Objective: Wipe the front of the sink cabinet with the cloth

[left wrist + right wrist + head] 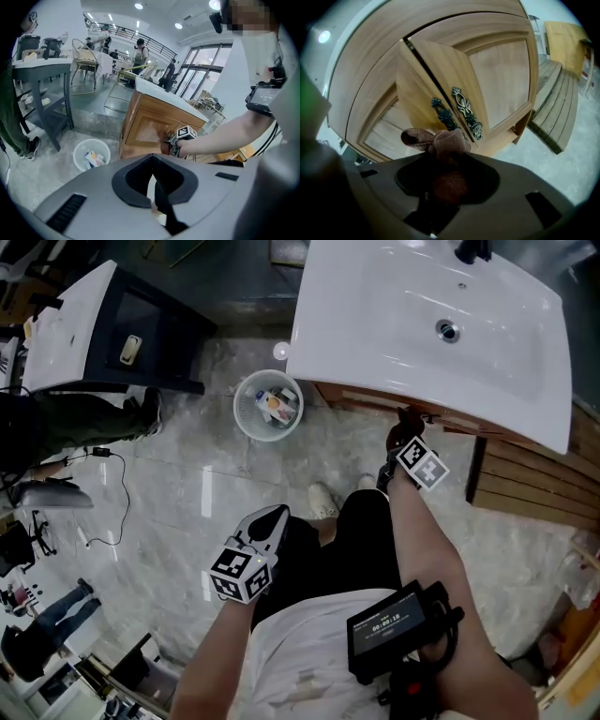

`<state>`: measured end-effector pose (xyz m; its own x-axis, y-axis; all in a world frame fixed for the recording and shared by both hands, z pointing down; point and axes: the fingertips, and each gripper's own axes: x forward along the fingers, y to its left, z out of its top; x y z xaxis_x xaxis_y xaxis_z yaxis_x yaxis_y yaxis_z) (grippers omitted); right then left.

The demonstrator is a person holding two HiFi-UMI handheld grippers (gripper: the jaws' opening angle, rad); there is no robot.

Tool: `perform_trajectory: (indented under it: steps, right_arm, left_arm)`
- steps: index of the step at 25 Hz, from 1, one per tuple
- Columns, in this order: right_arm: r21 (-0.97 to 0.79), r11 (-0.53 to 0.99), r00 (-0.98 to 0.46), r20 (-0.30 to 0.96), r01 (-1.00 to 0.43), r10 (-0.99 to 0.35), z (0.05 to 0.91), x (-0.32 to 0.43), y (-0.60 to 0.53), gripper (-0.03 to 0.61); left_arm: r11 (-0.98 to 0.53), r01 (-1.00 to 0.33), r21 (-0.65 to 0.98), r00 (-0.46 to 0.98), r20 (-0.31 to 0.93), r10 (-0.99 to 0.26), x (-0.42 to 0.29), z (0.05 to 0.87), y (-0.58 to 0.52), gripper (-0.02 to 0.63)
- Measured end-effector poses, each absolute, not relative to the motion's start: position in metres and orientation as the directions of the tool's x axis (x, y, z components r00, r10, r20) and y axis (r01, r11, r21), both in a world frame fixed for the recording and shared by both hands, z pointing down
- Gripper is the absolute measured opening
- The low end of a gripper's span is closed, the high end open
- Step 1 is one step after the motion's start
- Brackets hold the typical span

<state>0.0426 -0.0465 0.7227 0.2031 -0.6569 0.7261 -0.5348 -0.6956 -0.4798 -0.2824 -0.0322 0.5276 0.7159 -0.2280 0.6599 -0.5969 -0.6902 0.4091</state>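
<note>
The wooden sink cabinet (367, 400) stands under a white basin top (403, 324). In the right gripper view its two doors (501, 79) fill the frame, with ornate metal handles (466, 112) at the middle seam. My right gripper (443, 161) is shut on a bunched brown cloth (440, 139), which is pressed at the door front just below the handles. From the head view that gripper (405, 429) reaches under the basin edge. The left gripper (272, 517) hangs low by my leg, away from the cabinet (150, 124), jaws together with nothing in them (152, 180).
A white waste bin (268, 406) with rubbish stands on the marble floor left of the cabinet. A dark table with a white top (75, 324) and a person's legs (84, 418) are further left. Wooden slats (534, 474) lie to the right.
</note>
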Motion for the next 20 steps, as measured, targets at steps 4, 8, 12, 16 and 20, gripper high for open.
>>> perform_trajectory:
  steps: [4,8,12,16,20]
  right_arm:
    - [-0.46,-0.732,0.244,0.737,-0.502,-0.631,0.734,0.052,-0.034,0.14]
    - [-0.441,-0.722,0.153,0.789,-0.533,-0.595,0.752,0.033,-0.036,0.138]
    - [-0.396,-0.744,0.179,0.809,-0.538,-0.56,0.763,0.035,-0.025,0.139]
    - [-0.372,-0.734,0.233,0.783,-0.568,-0.577,0.763,0.053,-0.032,0.14]
    - [-0.41,-0.668,0.175,0.759,-0.621,-0.628,0.761,0.048,-0.067,0.14]
  left_arm:
    - [-0.69,-0.598,0.408,0.714,0.663,-0.227,-0.28,0.533,-0.036,0.008]
    - [-0.687,-0.598,0.413,0.715,0.662,-0.224,-0.28,0.534,-0.037,0.008]
    - [-0.687,-0.595,0.416,0.715,0.665,-0.217,-0.279,0.537,-0.034,0.008]
    - [-0.679,-0.603,0.418,0.712,0.666,-0.223,-0.285,0.542,-0.034,0.008]
    - [-0.668,-0.617,0.417,0.706,0.669,-0.234,-0.291,0.546,-0.036,0.008]
